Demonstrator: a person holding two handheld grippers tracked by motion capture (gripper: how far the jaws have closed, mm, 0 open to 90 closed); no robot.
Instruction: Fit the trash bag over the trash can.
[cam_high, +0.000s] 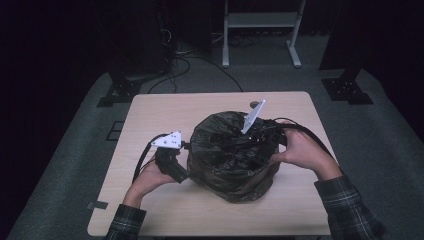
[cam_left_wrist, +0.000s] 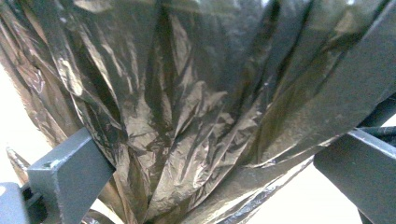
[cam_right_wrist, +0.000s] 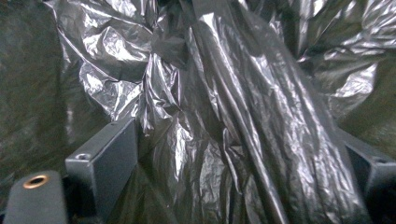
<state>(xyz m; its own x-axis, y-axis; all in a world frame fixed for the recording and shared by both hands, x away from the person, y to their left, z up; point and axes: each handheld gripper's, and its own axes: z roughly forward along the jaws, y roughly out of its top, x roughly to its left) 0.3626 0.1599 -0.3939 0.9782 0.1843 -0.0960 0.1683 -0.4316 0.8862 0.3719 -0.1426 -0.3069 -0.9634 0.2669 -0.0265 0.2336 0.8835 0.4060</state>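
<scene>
Two grippers working a black bin bag on the table

From the high view, the black plastic bag (cam_high: 232, 155) is sitting mid-table (cam_high: 150, 112), apparently lining a round bin, contents hidden; the left gripper (cam_high: 186, 146) is pressing at its left side, the right gripper (cam_high: 260, 134) is reaching over its rim. In the left gripper view, wide jaws are flanking bunched film (cam_left_wrist: 187, 116); whether they are pinching it I cannot tell. In the right gripper view, jaws are standing apart around a gathered fold (cam_right_wrist: 243, 140), which may slip free or tear if tugged before closing.

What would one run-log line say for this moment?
left tongs: open, jaws either side of black plastic bag | right tongs: open, bag folds between jaws | table
</scene>
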